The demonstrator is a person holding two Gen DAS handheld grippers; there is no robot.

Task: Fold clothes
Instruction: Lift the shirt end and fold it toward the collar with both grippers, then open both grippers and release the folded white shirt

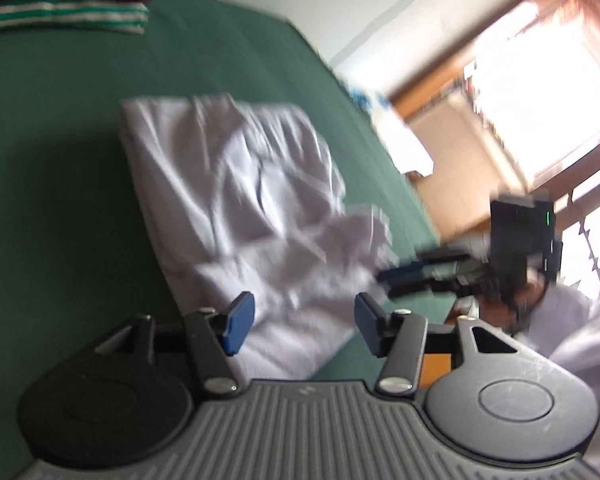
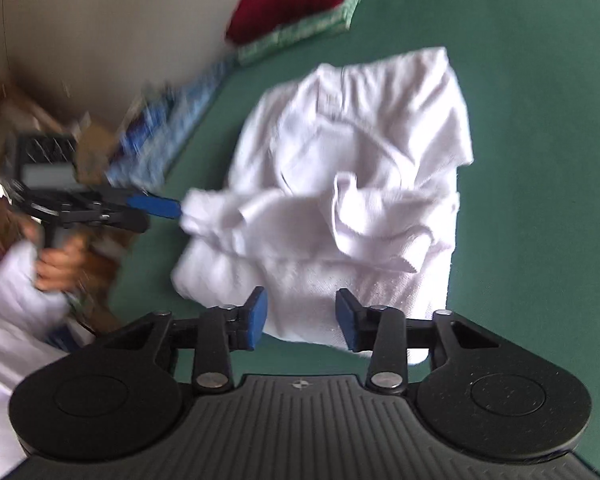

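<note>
Lying rumpled on green felt [image 2: 540,120] — soft white garment [image 2: 352,184], half-folded.

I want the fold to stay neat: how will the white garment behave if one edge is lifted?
The white garment is probably floppy: it lies creased and bunched on the green surface. It looks thin and light, so a lifted edge would likely drape, and the loose folded layers may slide apart.
</note>
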